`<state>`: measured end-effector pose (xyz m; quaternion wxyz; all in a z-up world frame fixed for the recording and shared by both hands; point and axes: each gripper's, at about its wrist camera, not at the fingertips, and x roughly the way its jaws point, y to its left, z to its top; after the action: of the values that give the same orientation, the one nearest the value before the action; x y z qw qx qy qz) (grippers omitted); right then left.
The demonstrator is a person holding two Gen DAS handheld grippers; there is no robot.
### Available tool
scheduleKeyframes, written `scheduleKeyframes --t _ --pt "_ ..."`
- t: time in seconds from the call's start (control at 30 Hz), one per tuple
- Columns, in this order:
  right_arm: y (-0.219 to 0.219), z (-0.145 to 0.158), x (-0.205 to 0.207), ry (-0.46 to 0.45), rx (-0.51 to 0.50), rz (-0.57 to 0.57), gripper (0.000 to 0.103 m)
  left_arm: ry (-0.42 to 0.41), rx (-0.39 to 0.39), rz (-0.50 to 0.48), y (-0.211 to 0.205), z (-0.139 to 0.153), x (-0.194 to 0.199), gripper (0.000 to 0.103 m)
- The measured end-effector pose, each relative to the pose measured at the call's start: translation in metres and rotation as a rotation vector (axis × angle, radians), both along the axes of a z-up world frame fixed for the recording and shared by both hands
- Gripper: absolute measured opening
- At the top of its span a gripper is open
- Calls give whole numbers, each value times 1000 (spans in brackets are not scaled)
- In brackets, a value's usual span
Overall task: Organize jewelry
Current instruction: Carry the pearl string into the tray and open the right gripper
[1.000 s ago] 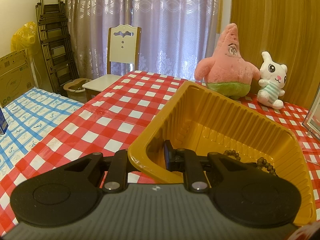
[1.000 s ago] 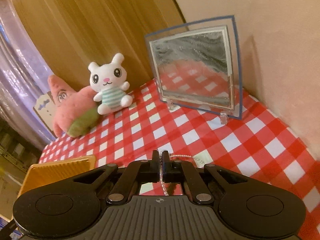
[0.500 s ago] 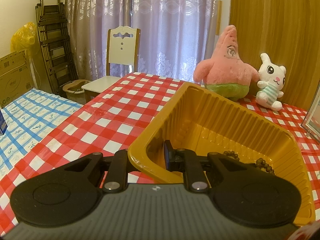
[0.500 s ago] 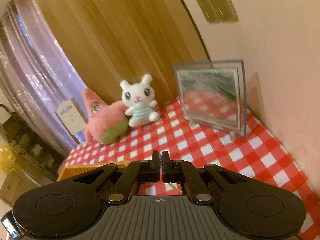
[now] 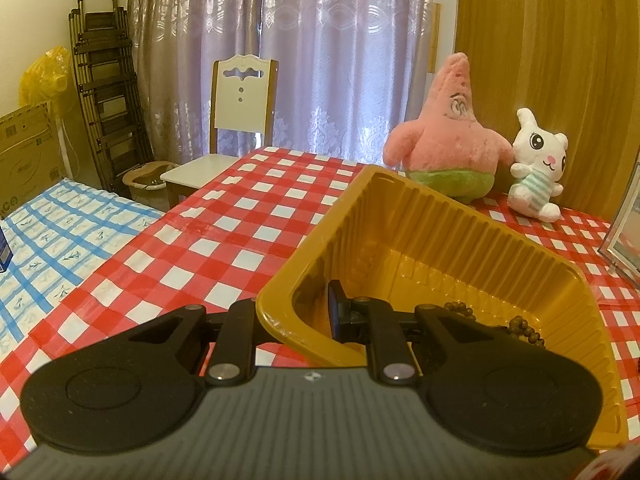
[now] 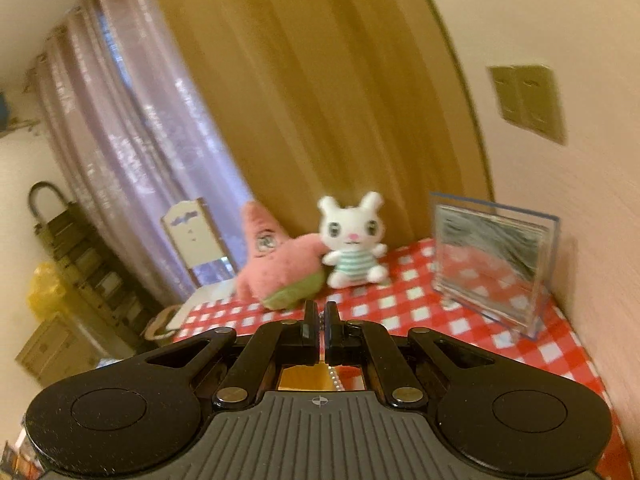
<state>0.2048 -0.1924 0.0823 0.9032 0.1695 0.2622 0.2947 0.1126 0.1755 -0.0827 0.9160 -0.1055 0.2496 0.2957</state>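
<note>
Left jaw of the left gripper [image 5: 316, 318] is sitting hidden behind the yellow tray [image 5: 452, 216] wall. Bead string [image 5: 520, 326], right of the jaws, is partly lying under the gripper body. Right-wrist view is blurring; thin chain [image 6: 333, 378] below the jaws is mostly hidden.

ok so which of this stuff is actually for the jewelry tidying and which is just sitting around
For the job:
- ribbed yellow plastic tray, clamped by left gripper
- dark wooden bead string inside it
- thin pearl chain in right gripper

Lying about:
- pink star plush
- white bunny plush
- clear framed picture
</note>
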Motion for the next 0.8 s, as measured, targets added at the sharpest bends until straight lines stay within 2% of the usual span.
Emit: scheduleKeyframes --t 0.23,0.47,0.53,0.6,0.8 --pt "62 15 4 -13 66 174 2 0 -1 -1 0 0 0 16" --pt "138 4 12 -16 159 318 2 -5 -3 -1 -3 1 1 16" --pt "154 -11 19 -3 146 329 2 -8 -3 -3 -4 2 0 16" --pt "167 -31 28 58 116 332 2 -12 -4 -5 -5 2 -1 16" --pt "188 -105 46 223 -45 319 2 -17 0 -5 -5 3 -2 16"
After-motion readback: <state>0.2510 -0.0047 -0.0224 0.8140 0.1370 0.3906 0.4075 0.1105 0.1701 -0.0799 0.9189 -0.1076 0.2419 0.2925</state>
